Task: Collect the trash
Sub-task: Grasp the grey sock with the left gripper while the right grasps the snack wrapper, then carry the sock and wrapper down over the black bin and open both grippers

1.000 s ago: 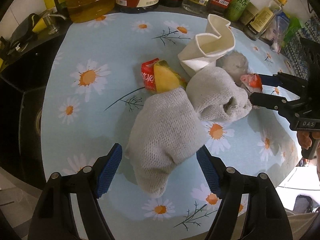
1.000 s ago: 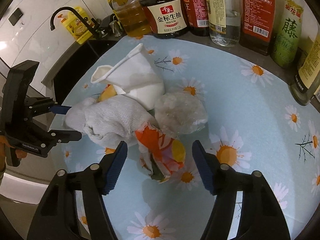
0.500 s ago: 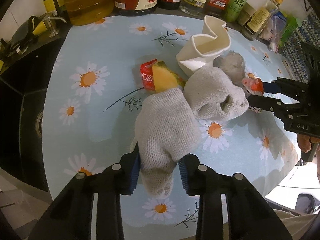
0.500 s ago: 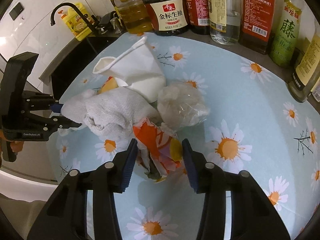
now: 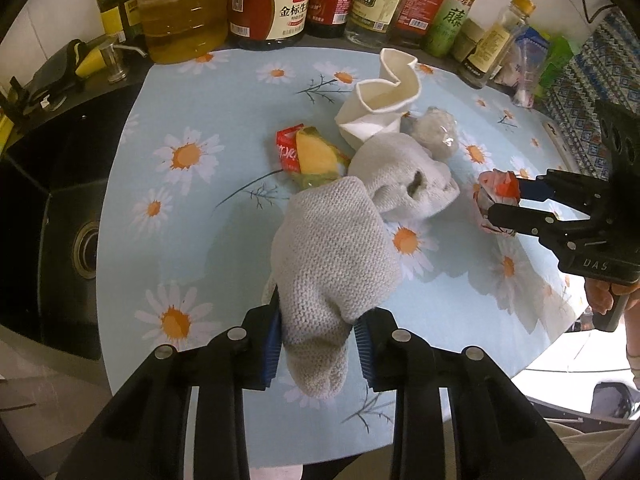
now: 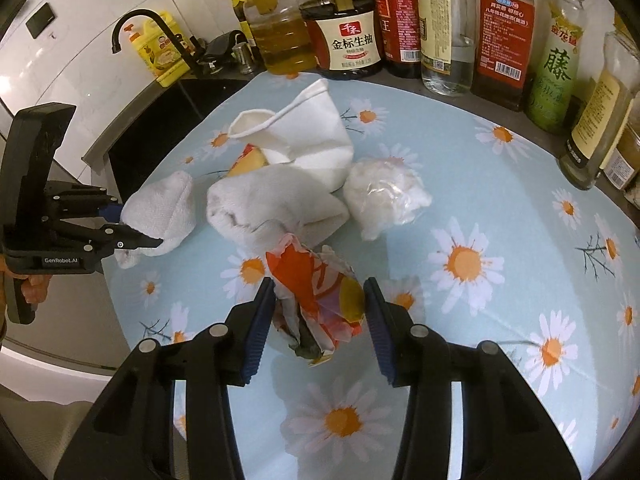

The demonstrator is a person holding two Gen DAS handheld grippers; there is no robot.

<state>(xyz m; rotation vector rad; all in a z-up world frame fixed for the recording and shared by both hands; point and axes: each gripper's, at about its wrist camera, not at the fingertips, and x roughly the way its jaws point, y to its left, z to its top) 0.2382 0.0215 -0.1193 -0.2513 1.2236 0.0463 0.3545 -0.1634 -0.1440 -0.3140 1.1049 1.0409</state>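
My left gripper (image 5: 318, 344) is shut on the near end of a grey knitted cloth (image 5: 336, 248), which also shows in the right wrist view (image 6: 160, 208). My right gripper (image 6: 318, 316) is shut on a crumpled orange wrapper (image 6: 316, 288), seen from the left wrist view (image 5: 498, 194) at the right. Between them on the daisy tablecloth (image 5: 200, 208) lie a second rolled grey cloth (image 5: 404, 180), a crushed white paper cup (image 5: 380, 100), a red and yellow snack packet (image 5: 308, 152) and a clear plastic ball (image 6: 384, 196).
A row of sauce and oil bottles (image 5: 268, 0) stands along the back edge. A black sink (image 5: 48, 200) with a tap (image 6: 140, 24) lies to the left of the table. More jars (image 6: 600, 120) stand at the right.
Both grippers went from open to shut: the left closed on the near grey cloth, the right closed on the orange wrapper. The wrapper has moved slightly away from the rolled cloth.
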